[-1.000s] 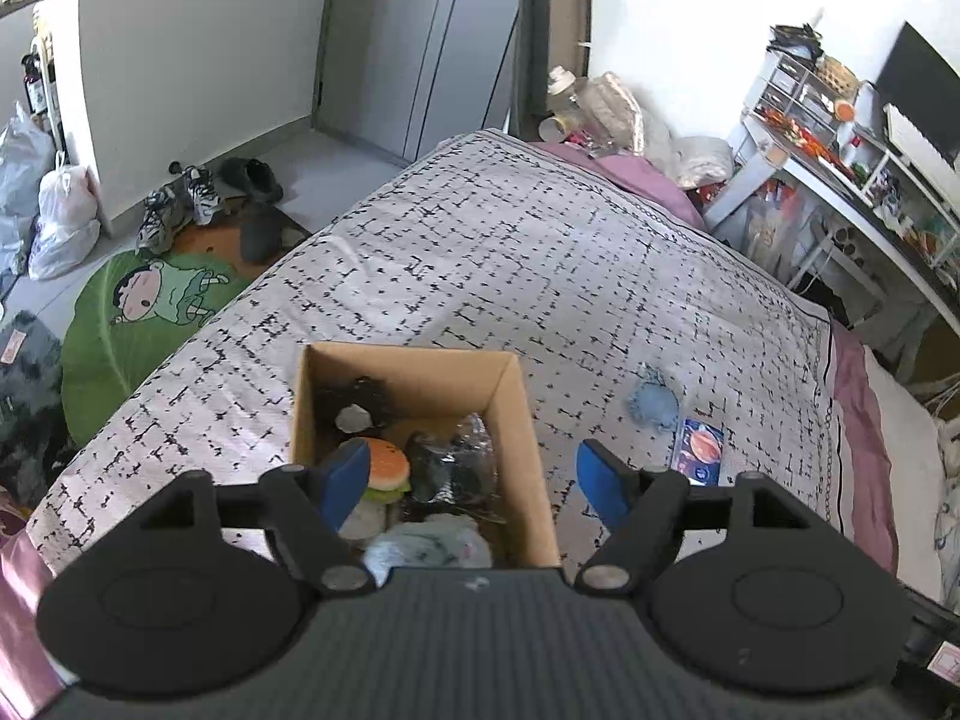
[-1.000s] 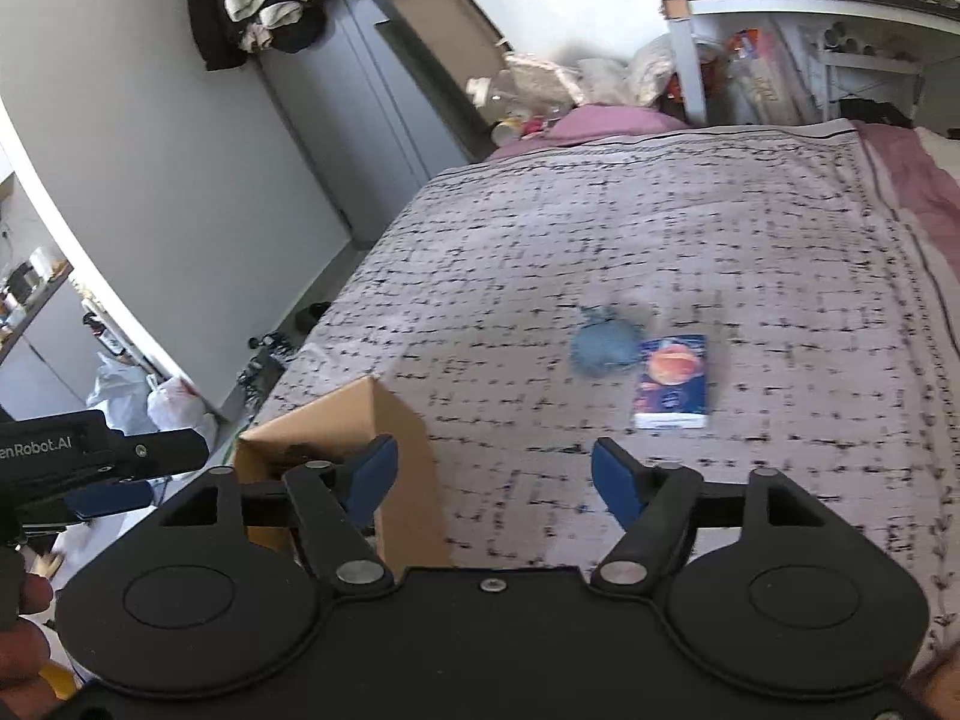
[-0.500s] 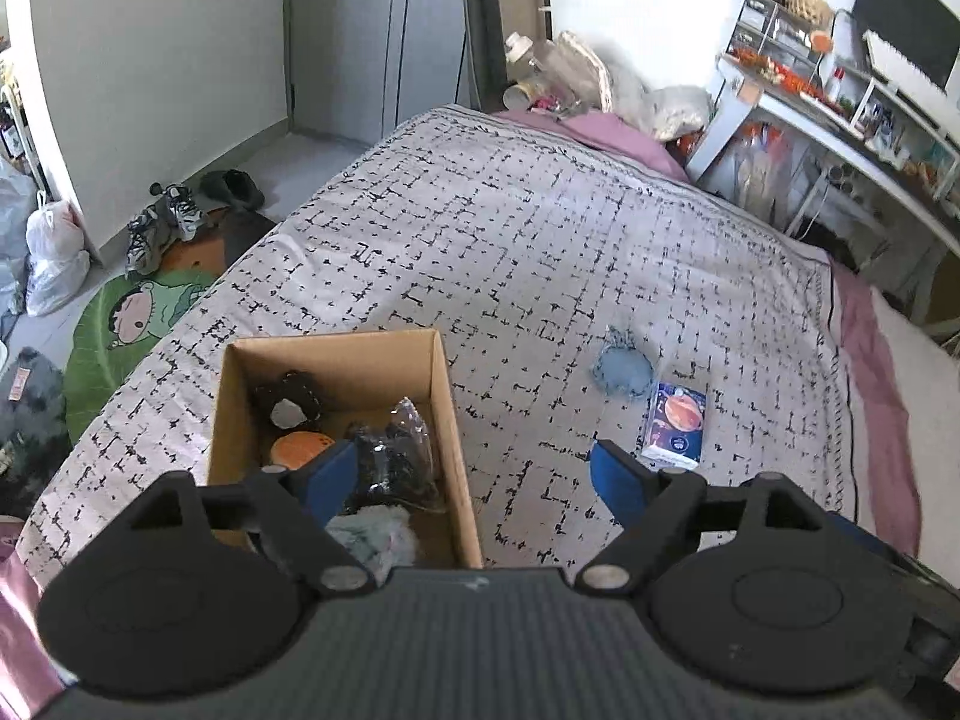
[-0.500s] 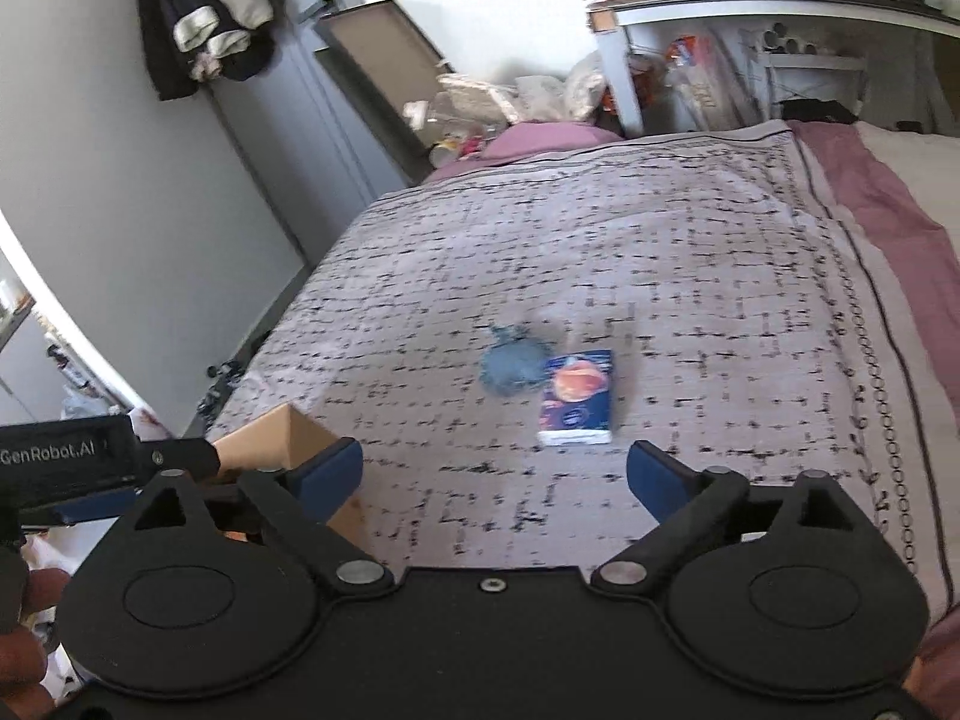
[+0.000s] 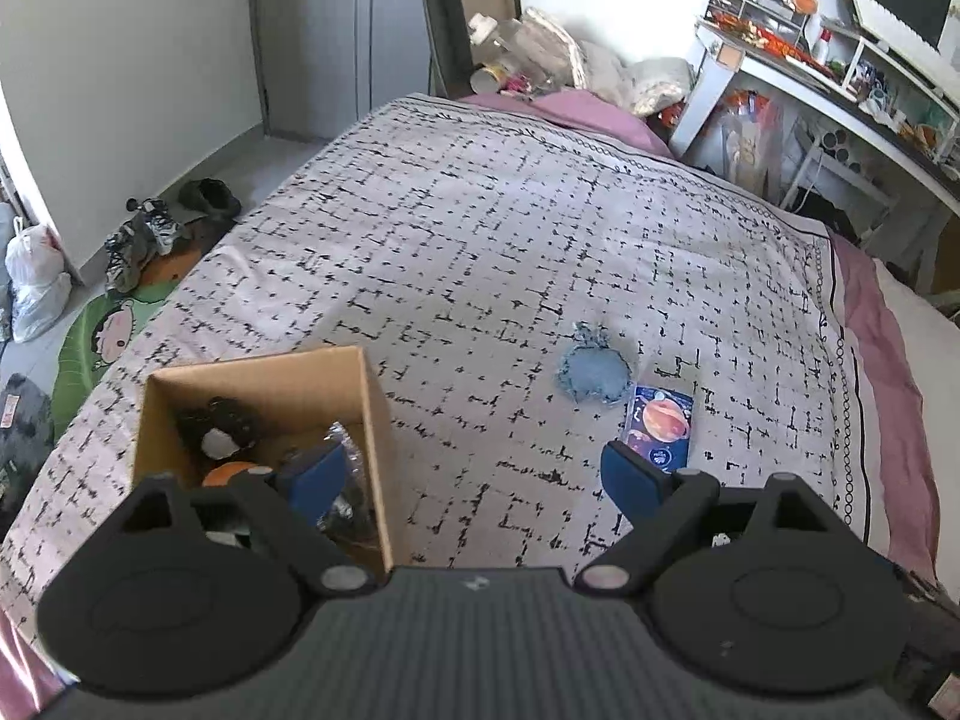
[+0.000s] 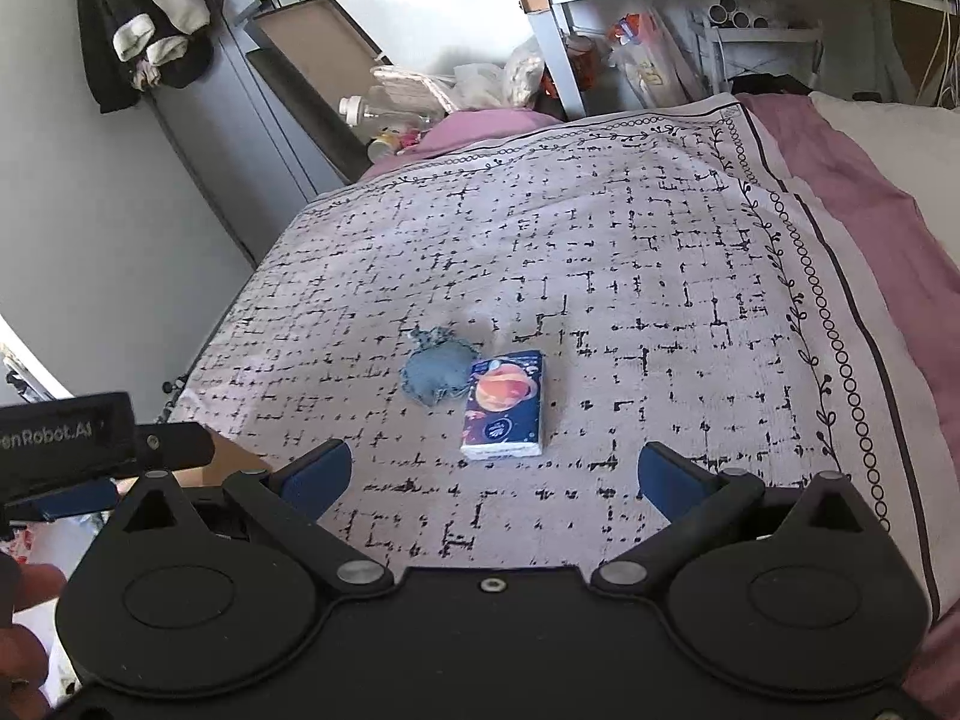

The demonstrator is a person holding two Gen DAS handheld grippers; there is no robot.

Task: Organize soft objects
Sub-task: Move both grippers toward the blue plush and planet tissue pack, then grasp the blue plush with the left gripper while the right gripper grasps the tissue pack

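A blue-grey soft pouch (image 5: pixel 594 373) lies on the patterned bedspread, touching a dark blue tissue pack (image 5: pixel 659 427) with a planet print. Both also show in the right wrist view, the pouch (image 6: pixel 437 374) and the pack (image 6: pixel 504 412). A cardboard box (image 5: pixel 372 396) at the left holds several soft items, among them a black-and-white plush (image 5: pixel 219 433) and an orange one (image 5: pixel 231 473). My left gripper (image 5: pixel 474 477) is open and empty, between the box and the pack. My right gripper (image 6: pixel 493 480) is open and empty, just short of the pack.
The bed (image 5: pixel 480 228) runs to a purple edge (image 5: pixel 876 324) at the right. A cluttered white desk (image 5: pixel 840 78) stands beyond it. Shoes (image 5: pixel 144 234), bags and a green rug (image 5: pixel 102 336) lie on the floor at the left. The left gripper's body (image 6: pixel 66 450) shows at the right view's left edge.
Both grippers have swung right, away from the box and toward the pouch and pack. The right gripper's jaws have opened wider. Nothing on the bed moved.
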